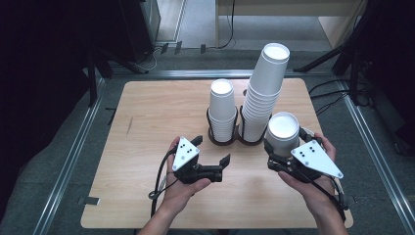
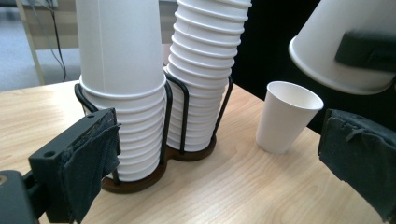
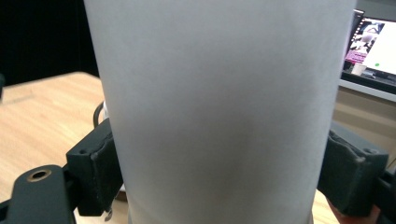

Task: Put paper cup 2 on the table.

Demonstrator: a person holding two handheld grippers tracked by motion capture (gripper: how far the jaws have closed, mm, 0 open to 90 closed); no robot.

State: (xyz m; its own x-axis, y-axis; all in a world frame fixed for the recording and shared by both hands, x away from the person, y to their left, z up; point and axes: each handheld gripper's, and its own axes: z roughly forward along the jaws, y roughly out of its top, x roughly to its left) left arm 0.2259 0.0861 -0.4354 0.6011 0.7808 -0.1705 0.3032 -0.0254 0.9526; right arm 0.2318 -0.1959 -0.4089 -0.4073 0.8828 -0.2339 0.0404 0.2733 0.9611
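Note:
Two stacks of upside-down white paper cups stand in a black wire holder (image 1: 229,140) at mid-table: a short stack (image 1: 222,110) on the left and a tall, leaning stack (image 1: 264,93) on the right. My right gripper (image 1: 283,152) is shut on a single upside-down white cup (image 1: 283,129), held just off the tall stack's right side; in the right gripper view this cup (image 3: 219,107) sits between both pads. My left gripper (image 1: 211,151) is open and empty, just in front of the holder. In the left gripper view its jaws frame both stacks (image 2: 126,93), with the held cup (image 2: 327,42) at upper right.
One upright white cup (image 2: 286,116) stands on the wooden table (image 1: 147,147) to the right of the holder (image 2: 187,154). Bare table lies to the left and front. Metal rails and dark stands surround the table.

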